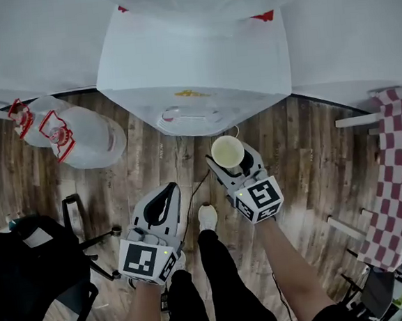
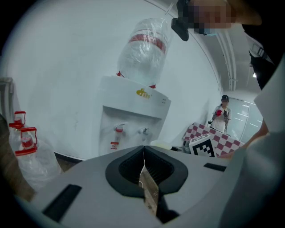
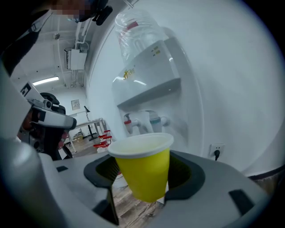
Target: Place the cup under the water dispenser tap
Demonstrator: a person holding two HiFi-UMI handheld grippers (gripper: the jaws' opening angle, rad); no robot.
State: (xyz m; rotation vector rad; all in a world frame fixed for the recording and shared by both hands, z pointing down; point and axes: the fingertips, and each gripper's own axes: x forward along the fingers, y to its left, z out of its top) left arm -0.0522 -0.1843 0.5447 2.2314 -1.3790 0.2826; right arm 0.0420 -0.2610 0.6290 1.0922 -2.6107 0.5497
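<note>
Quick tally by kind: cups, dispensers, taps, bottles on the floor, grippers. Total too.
cup: 1
dispenser: 1
taps: 2
floor bottles: 2
grippers: 2
Total: 8

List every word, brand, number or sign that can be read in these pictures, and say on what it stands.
Nothing here reads as words or numbers.
Yellow logo on the water dispenser: blurred, unreadable.
Red-and-white sticker under the red tap: too small.
Red band on the bottle: print blurred.
Square markers: patterns only, no letters.
</note>
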